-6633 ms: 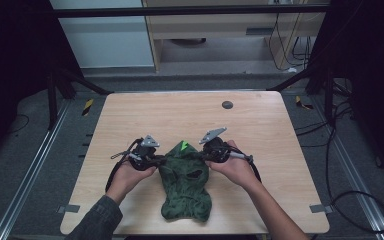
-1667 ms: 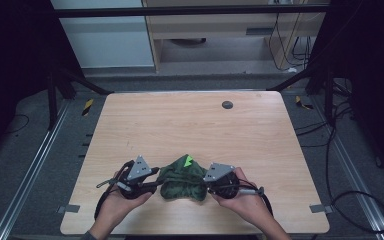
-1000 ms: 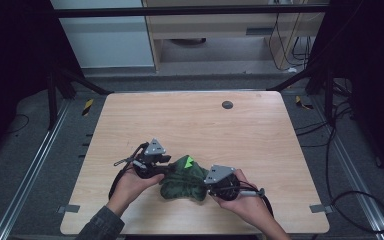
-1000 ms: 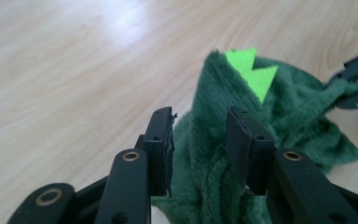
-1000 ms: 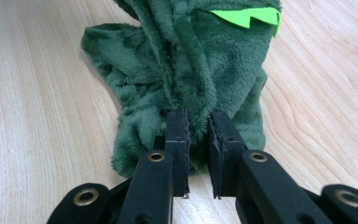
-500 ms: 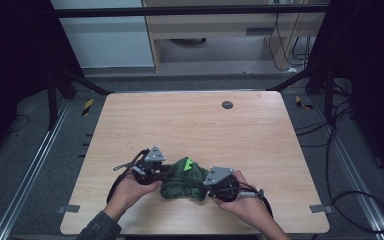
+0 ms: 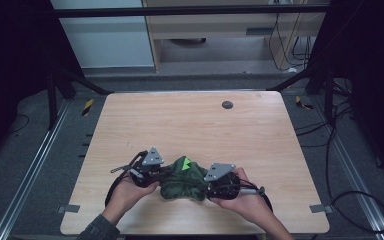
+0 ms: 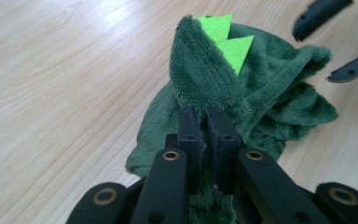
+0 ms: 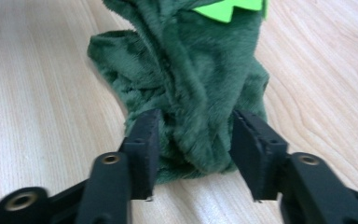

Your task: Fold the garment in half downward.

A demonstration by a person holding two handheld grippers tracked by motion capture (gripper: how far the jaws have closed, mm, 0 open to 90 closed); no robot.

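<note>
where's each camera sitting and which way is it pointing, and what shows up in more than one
High view: above the person's side, looking forward and down on the table; forearms, hands, left claw and right claw flank the green plush garment.
Left gripper view: rides the left claw, looking along jaws pinched shut on the garment.
Right gripper view: rides the right claw, jaws open around the garment.
Shared: all three show the garment's lime spikes.

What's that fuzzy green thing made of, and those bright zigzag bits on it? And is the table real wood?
The dark green fuzzy cloth looks like soft plush fleece: a short matte pile that folds limply. The bright lime-green zigzag spikes seem to be flat felt or foam, with crisp cut edges and no pile. The light wooden table shows wood grain under a smooth, faintly shiny finish; solid wood or laminate, I can't tell.
</note>
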